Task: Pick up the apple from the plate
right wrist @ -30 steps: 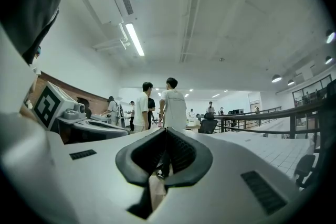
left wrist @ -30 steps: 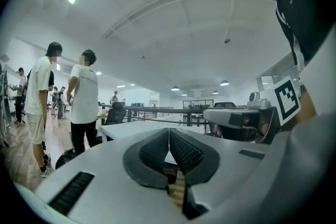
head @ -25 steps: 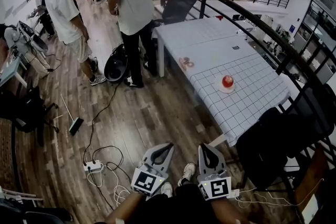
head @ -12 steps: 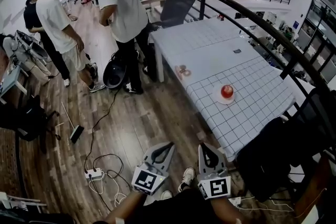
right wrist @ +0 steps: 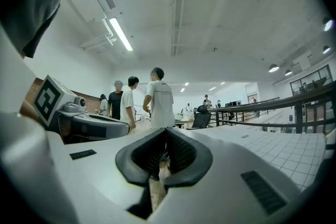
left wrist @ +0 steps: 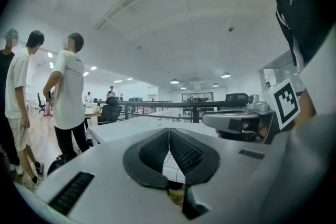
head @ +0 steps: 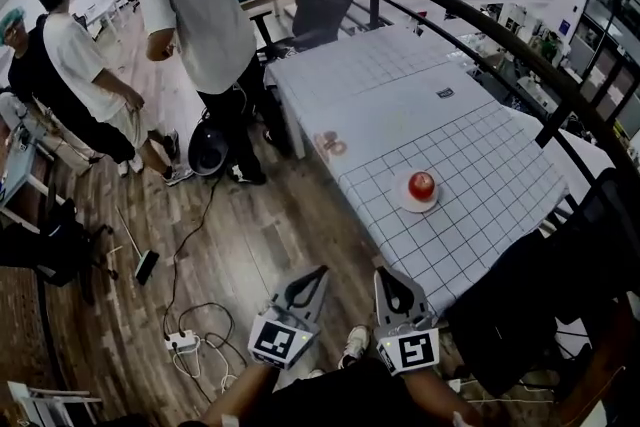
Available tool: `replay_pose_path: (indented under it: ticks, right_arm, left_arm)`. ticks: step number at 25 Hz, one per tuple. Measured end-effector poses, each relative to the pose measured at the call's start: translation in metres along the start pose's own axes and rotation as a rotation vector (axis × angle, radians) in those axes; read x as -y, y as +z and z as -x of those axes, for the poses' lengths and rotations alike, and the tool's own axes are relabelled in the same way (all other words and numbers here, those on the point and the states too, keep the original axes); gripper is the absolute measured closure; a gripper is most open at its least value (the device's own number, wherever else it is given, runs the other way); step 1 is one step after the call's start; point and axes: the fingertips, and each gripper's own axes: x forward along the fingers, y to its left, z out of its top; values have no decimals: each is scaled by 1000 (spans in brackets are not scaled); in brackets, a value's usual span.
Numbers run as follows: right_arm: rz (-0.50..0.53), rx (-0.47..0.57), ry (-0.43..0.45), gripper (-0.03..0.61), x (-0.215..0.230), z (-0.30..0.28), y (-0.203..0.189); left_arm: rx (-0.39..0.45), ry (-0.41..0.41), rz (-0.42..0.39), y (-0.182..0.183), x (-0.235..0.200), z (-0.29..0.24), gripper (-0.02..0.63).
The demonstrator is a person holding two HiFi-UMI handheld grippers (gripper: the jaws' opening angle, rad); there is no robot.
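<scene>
A red apple (head: 422, 183) sits on a small white plate (head: 405, 200) near the front left part of a table with a white grid cloth (head: 480, 175). Both grippers hang low in the head view, well short of the table and over the wooden floor. My left gripper (head: 318, 272) is shut with nothing in it, its jaws meeting at the tips (left wrist: 169, 131). My right gripper (head: 383, 275) is shut and empty too, and its own view (right wrist: 166, 131) looks level across the room. Neither gripper view shows the apple.
Several people (head: 195, 15) stand at the far left by the table's far corner, near an office chair (head: 325, 0). A power strip with cables (head: 180, 340) and a dustpan brush (head: 143, 263) lie on the floor. A black railing (head: 520, 65) curves behind the table.
The view has advanced toward the table: apple and plate sit slightly lower and further left in the head view, and the people have shifted left. Both grippers stay shut, side by side.
</scene>
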Motion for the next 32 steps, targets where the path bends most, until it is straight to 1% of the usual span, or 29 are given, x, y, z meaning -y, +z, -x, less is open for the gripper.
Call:
replay_pose_path:
  ticks: [4, 7, 11, 15, 18, 24, 32]
  right_arm:
    - [-32, 2, 6, 554, 23, -13, -6]
    - [-36, -4, 17, 554, 37, -19, -9]
    - [-52, 3, 18, 554, 51, -25, -11]
    - [-61, -1, 23, 554, 61, -35, -14]
    - [-61, 7, 19, 554, 65, -46, -14]
    - [-43, -1, -5, 554, 76, -78, -16]
    - [-11, -24, -63, 554, 93, -142, -22]
  left_arm:
    - [-11, 7, -14, 3, -7, -31, 591]
    - [-13, 15, -12, 6, -9, -48, 591]
    - [-28, 20, -7, 11, -7, -62, 591]
    - [-50, 16, -11, 5, -12, -75, 591]
    - [-46, 14, -18, 9, -20, -84, 591]
    - [-36, -9, -11, 6, -46, -108, 591]
    - [-14, -78, -17, 10, -102, -156, 591]
